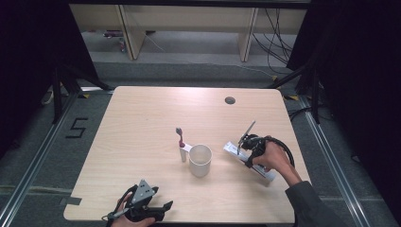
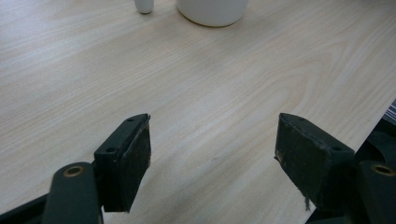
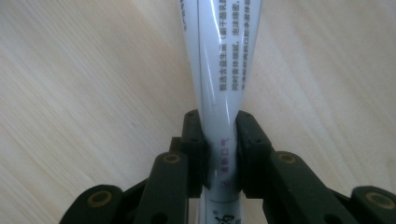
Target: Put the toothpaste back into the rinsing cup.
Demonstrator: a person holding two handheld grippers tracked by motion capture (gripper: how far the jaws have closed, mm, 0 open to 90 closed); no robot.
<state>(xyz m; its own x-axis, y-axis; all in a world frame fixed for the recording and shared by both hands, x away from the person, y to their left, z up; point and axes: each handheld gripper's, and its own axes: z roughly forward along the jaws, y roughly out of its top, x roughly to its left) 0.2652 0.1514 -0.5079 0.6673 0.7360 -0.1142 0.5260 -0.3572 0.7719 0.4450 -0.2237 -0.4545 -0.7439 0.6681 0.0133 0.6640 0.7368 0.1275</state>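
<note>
the right gripper [image 3: 218, 154] has its jaws pinched tight on a white tube [image 3: 226, 60] lying on the table [image 1: 142, 123] at the right side. the left gripper [image 2: 212, 158] rests near the front edge, jaws spread wide with nothing between them. near the middle, well apart from the tube, a white cup [image 1: 200, 160] stands just beside an upright toothbrush [image 1: 181, 142].

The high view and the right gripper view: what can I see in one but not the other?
Just the high view: a white cup, a toothbrush beside it, and the left hand-held gripper near the table's front edge. Just the right gripper view: tiny printed writing on the tube. Both: the wooden table and the white tube squeezed in the right hand-held gripper.
</note>
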